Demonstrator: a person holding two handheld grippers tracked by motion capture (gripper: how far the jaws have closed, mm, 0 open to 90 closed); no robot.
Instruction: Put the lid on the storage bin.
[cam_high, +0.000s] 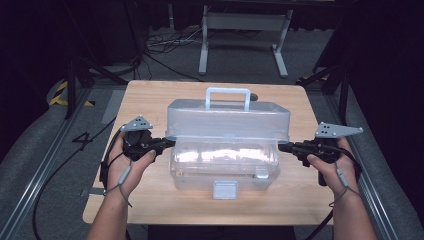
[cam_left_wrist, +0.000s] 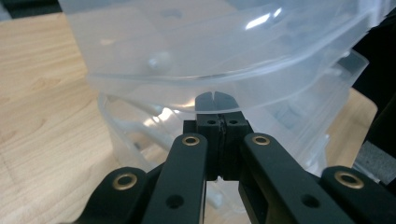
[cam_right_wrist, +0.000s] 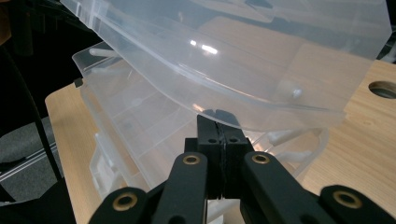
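A clear plastic storage box (cam_high: 226, 150) sits in the middle of a light wooden bench (cam_high: 150, 200), and everything else here is placed relative to that box. Its lid (cam_high: 227, 117) is raised and tilted back, so the open lower tray faces the person, with a grey latch (cam_high: 225, 189) hanging at the box's near edge and a pale carrying handle (cam_high: 228, 98) standing up at the far side of the lid.

A person stands at the near side of the box with forearms reaching in. The left hand-held gripper (cam_high: 167, 142) is at the box's left end, its tips just under the lid's left edge. In the left gripper view (cam_left_wrist: 215, 100) the two black jaws are pressed together with nothing between them, their tips tucked in the gap between lid and tray. Whether they touch the plastic I cannot tell.

The right hand-held gripper (cam_high: 284, 146) is at the box's right end, mirroring the other. In the right gripper view (cam_right_wrist: 215, 116) its jaws are likewise closed on nothing, tips sitting just beneath the lid's rim above the tray.

Beyond the box, past the bench's far edge, a grey metal frame (cam_high: 243, 35) stands on the floor among loose cables (cam_high: 170, 42).
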